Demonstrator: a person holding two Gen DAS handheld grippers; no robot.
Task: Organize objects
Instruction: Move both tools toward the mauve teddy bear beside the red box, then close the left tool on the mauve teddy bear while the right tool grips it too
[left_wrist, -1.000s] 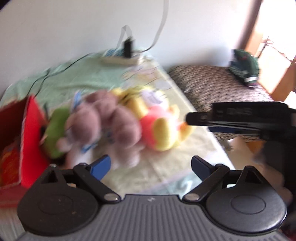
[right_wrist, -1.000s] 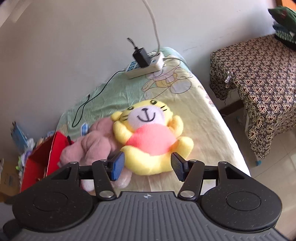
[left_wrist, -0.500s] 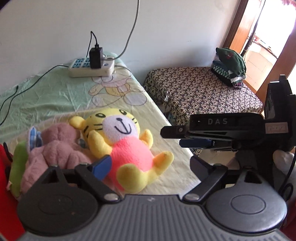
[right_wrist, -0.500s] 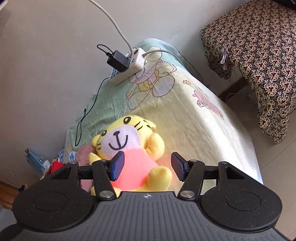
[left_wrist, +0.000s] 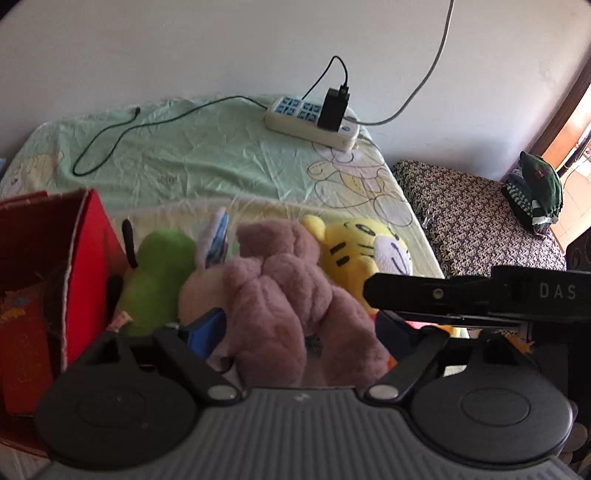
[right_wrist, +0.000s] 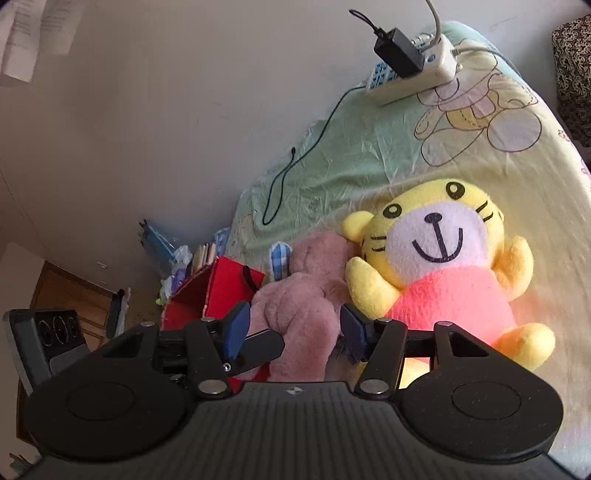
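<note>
at the bed's near edge, the left gripper (left_wrist: 299, 328) has swung back from the yellow tiger plush (left_wrist: 364, 251) and, jaws wide, now straddles the pink plush (left_wrist: 280, 295) without gripping. right gripper (right_wrist: 291, 330) hovers open and empty. pink plush appears next for the red box (left_wrist: 44, 280).

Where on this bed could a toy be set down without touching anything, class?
Free: the green sheet between the black cable and the power strip. Crowded: the near edge, where the pink plush, yellow tiger and red box bunch together.
</note>
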